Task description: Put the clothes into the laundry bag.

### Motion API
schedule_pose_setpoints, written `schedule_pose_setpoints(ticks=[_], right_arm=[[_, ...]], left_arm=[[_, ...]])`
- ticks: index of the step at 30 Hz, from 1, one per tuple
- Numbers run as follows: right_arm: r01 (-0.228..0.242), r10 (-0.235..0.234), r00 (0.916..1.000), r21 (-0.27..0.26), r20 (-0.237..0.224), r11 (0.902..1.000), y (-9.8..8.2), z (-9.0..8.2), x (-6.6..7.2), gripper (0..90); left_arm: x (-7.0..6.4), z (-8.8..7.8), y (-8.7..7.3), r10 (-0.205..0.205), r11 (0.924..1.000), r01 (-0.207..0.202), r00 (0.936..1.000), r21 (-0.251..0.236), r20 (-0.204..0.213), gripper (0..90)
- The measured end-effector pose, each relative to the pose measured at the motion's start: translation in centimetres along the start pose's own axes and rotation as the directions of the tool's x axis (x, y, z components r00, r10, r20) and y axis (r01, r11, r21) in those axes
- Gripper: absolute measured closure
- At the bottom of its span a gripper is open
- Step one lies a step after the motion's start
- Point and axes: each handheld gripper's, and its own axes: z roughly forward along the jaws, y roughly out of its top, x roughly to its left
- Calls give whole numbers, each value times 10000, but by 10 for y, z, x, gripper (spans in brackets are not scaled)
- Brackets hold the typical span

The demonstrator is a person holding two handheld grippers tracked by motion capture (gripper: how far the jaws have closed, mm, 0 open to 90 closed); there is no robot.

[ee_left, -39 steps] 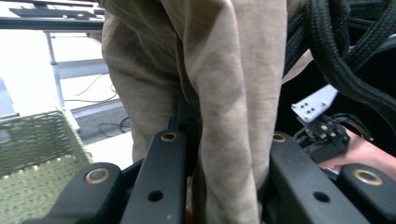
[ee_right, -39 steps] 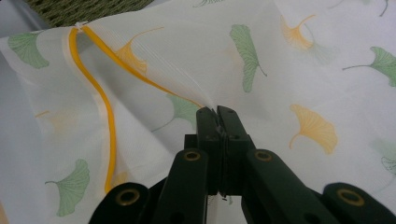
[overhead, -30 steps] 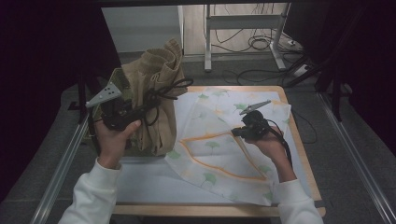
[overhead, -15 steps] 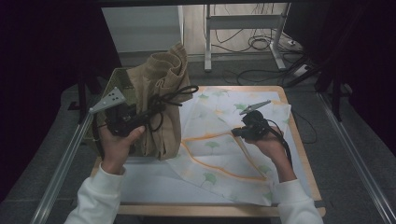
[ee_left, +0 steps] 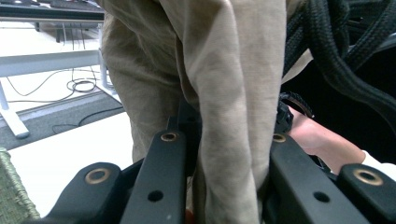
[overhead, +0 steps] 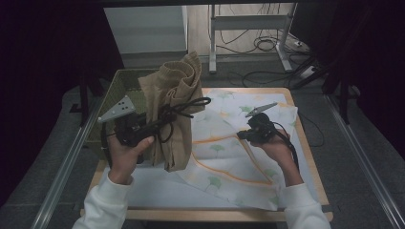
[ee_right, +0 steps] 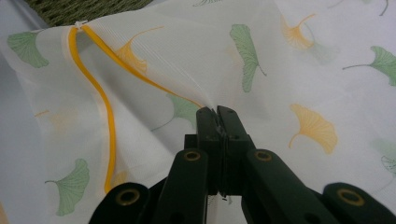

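Up off the counter (overhead: 305, 157), a tan garment (overhead: 176, 114) hangs in a bunched, upright fold above the counter's left edge, its lower end dangling just over the white cloth there. The left claw (ee_left: 224, 154) is closed on it: in the left gripper view the tan fabric runs down between the two black jaws, which press it from both sides. Beside it, a sheer white mesh bag (overhead: 239, 157) printed with green and orange ginkgo leaves and trimmed with an orange band lies spread over the middle and right of the counter. The right claw (ee_right: 218, 116) has its jaws pinched fully together on a thin fold of that mesh, pulling it into a small peak. A green woven basket (overhead: 117, 88) sits at the far left corner, behind the garment.
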Motion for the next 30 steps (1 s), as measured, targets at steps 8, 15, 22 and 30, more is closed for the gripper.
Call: schedule_pose_setpoints(ticks=[8,15,22,30], right_arm=[[17,-17,10000,9,16,10000,0,-1,0,887],[22,-22,10000,-19,41,10000,0,-1,0,887],[67,-68,10000,28,53,10000,0,1,2,887],[114,-114,9999,-34,113,9999,0,-1,2,887]], left_arm=[[-4,5,-4,5,9999,-7,9998,131,177,779],[-9,9,-7,6,9997,-12,9996,227,275,779],[-15,14,-9,107,9992,-123,9990,377,434,779],[-19,24,-15,189,9976,-224,9984,661,533,779]])
